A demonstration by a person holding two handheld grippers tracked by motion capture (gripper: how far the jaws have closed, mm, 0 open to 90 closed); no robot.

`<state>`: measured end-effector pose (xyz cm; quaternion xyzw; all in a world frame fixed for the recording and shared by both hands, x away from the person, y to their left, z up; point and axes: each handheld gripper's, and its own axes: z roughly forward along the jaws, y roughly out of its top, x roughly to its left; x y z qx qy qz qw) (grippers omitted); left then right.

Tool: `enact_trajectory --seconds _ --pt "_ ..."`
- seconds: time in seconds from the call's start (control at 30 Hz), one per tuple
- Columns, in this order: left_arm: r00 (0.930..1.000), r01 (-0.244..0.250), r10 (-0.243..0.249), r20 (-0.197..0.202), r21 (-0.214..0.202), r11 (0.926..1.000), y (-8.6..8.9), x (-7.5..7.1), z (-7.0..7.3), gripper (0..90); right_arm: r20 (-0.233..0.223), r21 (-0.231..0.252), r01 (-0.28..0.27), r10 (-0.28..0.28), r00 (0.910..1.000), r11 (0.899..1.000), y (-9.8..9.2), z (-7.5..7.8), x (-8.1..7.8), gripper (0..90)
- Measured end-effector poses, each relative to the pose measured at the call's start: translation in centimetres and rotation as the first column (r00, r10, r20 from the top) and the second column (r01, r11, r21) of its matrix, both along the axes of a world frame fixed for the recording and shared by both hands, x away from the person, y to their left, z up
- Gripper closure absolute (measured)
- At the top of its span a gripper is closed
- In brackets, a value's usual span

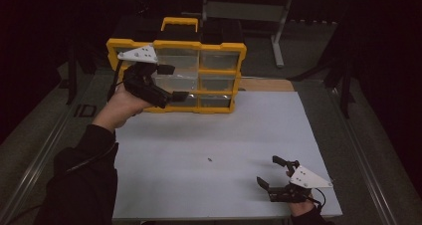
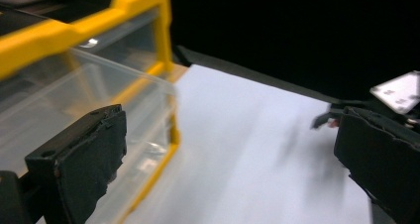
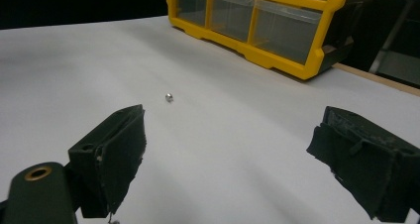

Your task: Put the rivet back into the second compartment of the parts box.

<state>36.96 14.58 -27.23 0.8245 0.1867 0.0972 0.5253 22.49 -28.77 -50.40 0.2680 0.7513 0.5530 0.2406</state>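
Fingers of both grippers are set wide apart; nothing is held.

High view: left gripper is raised at the front of the yellow organiser, far left; right gripper is rested near right on the white sheet. A small dark object is noted mid-sheet.

Left gripper view: a clear drawer is seen projecting, apparently part-opened.

Right gripper view: the object is shown as a small shiny bead, unclaimed. Stowing is judged outstanding.
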Motion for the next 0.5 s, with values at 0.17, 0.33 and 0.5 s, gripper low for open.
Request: enact_trajectory --seconds 0.17,0.33,0.5 --pt "0.9989 0.047 -0.047 0.003 -0.002 0.9989 -0.9 -1.2 -1.4 0.0 0.001 0.002 0.0 0.0 1.0 1.0 0.0 0.0 0.0 11.5" --pt "0.9955 0.095 -0.095 -0.004 0.0 0.9955 -2.0 -2.1 -3.4 0.0 0.002 0.002 0.0 0.0 1.0 1.0 -0.1 0.0 0.0 11.5" --pt "0.9884 0.15 -0.15 -0.022 0.013 0.9885 -3.3 -2.7 -5.3 0.0 -0.003 0.001 -0.002 0.002 1.0 1.0 0.0 0.1 -0.1 11.5"
